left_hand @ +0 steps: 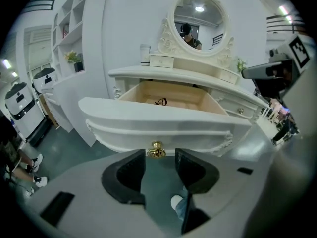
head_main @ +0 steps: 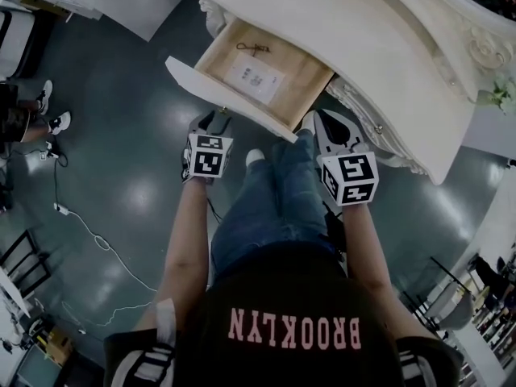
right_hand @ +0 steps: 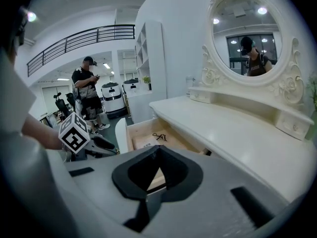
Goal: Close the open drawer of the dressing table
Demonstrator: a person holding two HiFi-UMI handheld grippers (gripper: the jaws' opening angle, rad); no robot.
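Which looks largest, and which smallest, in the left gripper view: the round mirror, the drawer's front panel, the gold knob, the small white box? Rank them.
1. drawer front panel, enlarged by nearness
2. round mirror
3. small white box and gold knob: about alike, knob nearer, so unranked

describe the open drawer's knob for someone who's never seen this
Find the cream dressing table with the oval mirror; its wide drawer stands pulled out. Low on that drawer's front sits a small gold knob; the other gold knob is on a closed side drawer.
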